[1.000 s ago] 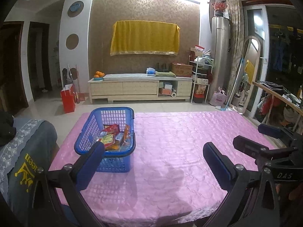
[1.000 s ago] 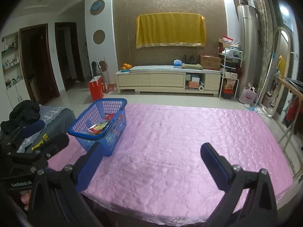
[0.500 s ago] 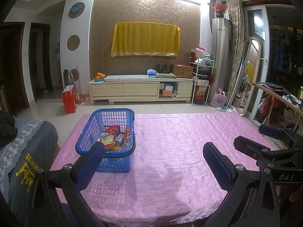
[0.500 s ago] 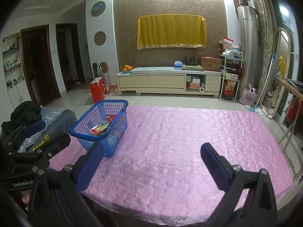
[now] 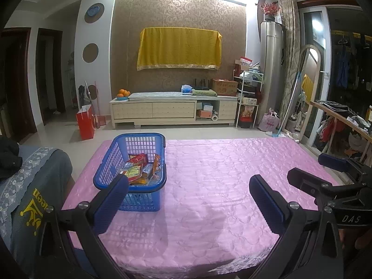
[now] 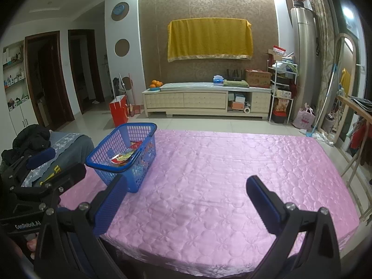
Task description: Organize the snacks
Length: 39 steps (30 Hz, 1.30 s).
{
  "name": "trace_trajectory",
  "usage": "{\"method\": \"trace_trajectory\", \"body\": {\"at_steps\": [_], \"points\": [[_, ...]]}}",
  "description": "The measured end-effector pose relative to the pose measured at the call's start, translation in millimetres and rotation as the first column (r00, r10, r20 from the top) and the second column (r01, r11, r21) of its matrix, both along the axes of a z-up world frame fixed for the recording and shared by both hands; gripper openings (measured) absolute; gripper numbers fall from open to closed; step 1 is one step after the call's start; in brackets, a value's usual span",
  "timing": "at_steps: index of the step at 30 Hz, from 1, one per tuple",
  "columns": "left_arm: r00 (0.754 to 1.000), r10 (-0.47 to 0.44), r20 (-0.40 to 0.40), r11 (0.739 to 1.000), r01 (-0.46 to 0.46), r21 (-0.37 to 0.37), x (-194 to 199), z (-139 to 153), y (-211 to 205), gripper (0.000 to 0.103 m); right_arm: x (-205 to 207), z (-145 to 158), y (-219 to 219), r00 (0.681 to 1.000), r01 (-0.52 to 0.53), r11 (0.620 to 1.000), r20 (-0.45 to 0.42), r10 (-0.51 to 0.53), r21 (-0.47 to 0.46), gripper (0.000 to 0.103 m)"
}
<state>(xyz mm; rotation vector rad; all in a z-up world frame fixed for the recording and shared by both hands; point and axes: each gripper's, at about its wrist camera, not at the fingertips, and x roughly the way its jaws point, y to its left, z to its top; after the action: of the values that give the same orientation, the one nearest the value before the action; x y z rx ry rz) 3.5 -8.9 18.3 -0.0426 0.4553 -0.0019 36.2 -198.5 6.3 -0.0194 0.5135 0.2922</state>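
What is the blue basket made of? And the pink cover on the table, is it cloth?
The blue basket looks like moulded plastic: glossy rim and a regular grid of holes in its walls. The pink cover seems a shiny quilted fabric, satin-like, with a stitched pattern and soft sheen. The snack packets look like glossy printed foil or plastic film.

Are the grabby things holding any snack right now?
No. The left gripper and right gripper are both open and empty; the snacks lie in the blue basket.
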Motion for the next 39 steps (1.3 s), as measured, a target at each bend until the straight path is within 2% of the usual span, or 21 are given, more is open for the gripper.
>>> {"method": "trace_trajectory", "body": {"at_steps": [39], "points": [[1.0,0.014,-0.007,1.0,-0.014,-0.003,-4.1,-1.6,-3.6,0.103,-5.7,-0.1,1.3,1.0,-0.002,1.0,-0.002,0.002,-0.005,0.103]]}}
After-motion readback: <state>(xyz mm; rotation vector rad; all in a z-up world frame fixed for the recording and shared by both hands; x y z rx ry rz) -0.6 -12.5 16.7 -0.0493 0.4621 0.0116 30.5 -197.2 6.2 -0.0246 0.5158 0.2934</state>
